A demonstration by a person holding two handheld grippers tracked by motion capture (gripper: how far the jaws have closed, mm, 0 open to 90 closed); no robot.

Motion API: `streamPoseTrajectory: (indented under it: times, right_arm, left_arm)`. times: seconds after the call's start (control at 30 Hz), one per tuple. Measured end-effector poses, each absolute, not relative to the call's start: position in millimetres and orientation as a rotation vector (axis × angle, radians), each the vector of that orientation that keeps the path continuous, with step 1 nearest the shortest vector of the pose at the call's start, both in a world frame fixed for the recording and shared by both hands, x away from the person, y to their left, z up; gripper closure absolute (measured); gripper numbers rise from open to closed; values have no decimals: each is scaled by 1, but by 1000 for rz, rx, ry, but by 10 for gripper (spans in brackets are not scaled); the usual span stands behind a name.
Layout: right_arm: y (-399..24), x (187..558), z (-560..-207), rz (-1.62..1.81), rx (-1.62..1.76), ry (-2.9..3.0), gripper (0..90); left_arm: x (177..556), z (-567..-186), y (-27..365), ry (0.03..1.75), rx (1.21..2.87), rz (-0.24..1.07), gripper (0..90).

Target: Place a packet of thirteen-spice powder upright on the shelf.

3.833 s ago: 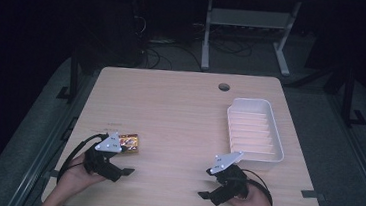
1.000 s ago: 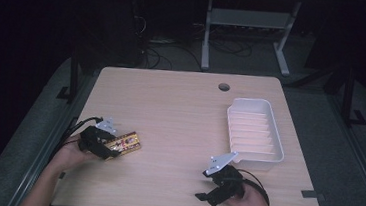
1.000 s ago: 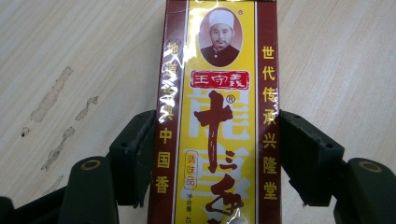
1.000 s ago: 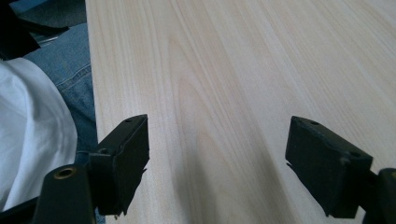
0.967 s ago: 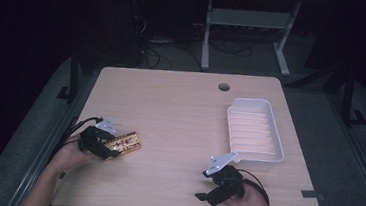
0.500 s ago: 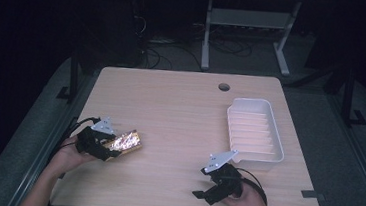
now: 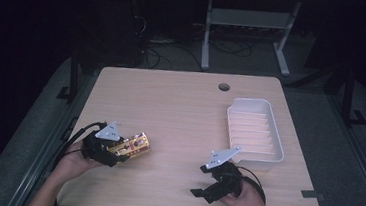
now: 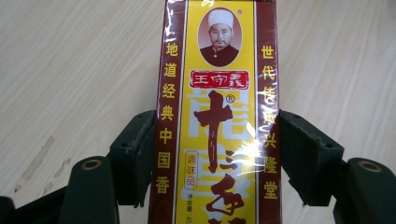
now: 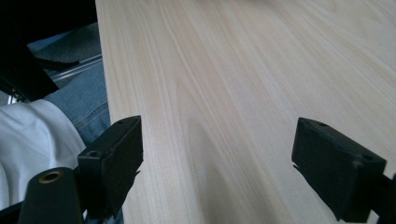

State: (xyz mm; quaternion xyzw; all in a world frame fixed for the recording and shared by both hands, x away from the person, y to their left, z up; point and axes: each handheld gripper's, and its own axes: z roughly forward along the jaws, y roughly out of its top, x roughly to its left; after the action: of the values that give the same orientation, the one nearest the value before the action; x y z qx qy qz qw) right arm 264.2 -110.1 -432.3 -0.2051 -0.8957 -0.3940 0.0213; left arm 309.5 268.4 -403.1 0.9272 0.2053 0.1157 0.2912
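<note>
The left gripper (image 7: 116,150) is clamped on a flat rectangular spice packet (image 7: 131,146); in the left gripper view both black pads (image 8: 135,156) press against the packet's long edges, one on each side. The packet (image 8: 217,112) has a glossy wrapper with a yellow centre panel, dark red-brown borders carrying yellow characters, large dark red characters down the middle, a red label band, and a small portrait of a person in a white cap near its far end. Its long axis runs straight out from the jaws, with the portrait end pointing away from the hand. In the high view the packet sits near the table's (image 7: 180,108) front left corner, its free end directed toward the table's right edge and tilted slightly toward the back edge. Whether it rests on the wood or is clear of it cannot be told.

The right gripper (image 7: 209,180) is near the front edge, right of centre, its jaws spread wide with bare wood between them; they have just been opening. It touches no object. A white ribbed tray (image 7: 279,141) stands by the right edge, just beyond that gripper.
</note>
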Motion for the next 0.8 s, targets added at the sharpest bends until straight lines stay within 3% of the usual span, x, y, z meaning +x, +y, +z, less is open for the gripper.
streamPoseTrajectory:
  times: [0.8]
  right_arm:
    - [-108, 274, -423, -1260, -701, -2695, 142]
  left_arm:
    - [279, -401, 228, 442, 2419, 318, 325]
